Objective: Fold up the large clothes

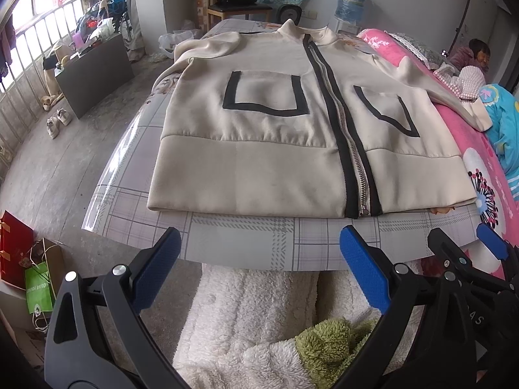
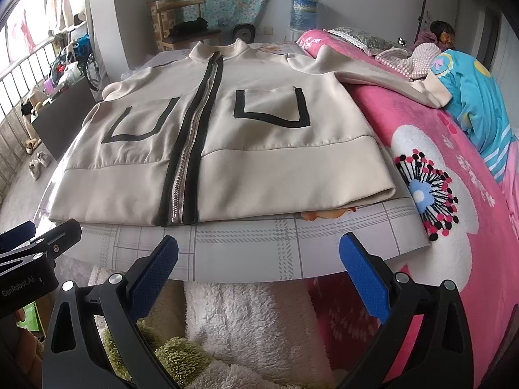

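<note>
Jacket (image 1: 246,149) lying flat, zipped, front up on table (image 1: 246,243); one sleeve (image 2: 382,77) trailing onto pink bed (image 2: 454,214). Left hand-held gripper (image 1: 259,265) and right hand-held gripper (image 2: 259,269) hovering wide apart, gripping nothing, short of hem. Advising: pinching sleeve cuff first, folding inward squarely, keeping body unwrinkled.

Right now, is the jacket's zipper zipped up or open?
Zipped up: the zipper runs closed from hem to collar on the jacket.
</note>
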Motion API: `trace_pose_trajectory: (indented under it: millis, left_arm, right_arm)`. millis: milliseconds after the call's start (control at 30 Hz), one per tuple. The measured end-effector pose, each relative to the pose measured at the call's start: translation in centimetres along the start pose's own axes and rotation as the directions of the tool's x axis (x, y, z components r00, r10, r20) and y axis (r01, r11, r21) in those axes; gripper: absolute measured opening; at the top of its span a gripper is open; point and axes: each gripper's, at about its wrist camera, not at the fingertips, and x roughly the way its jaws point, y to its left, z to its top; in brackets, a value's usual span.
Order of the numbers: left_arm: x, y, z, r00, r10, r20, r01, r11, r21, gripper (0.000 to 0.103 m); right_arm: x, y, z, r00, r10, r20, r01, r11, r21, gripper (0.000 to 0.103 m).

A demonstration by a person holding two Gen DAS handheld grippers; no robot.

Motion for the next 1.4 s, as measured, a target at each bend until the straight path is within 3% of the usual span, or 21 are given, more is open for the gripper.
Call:
trace_pose_trajectory:
  millis: [1400]
  left_arm:
    - [-0.37,-0.20,-0.10,1.000,-0.005,0.004,0.005,1.000,-0.004,0.095]
  right_arm:
    - [0.10,0.12,-0.02,1.000,-0.005,-0.010,0.005,1.000,-0.004,0.097]
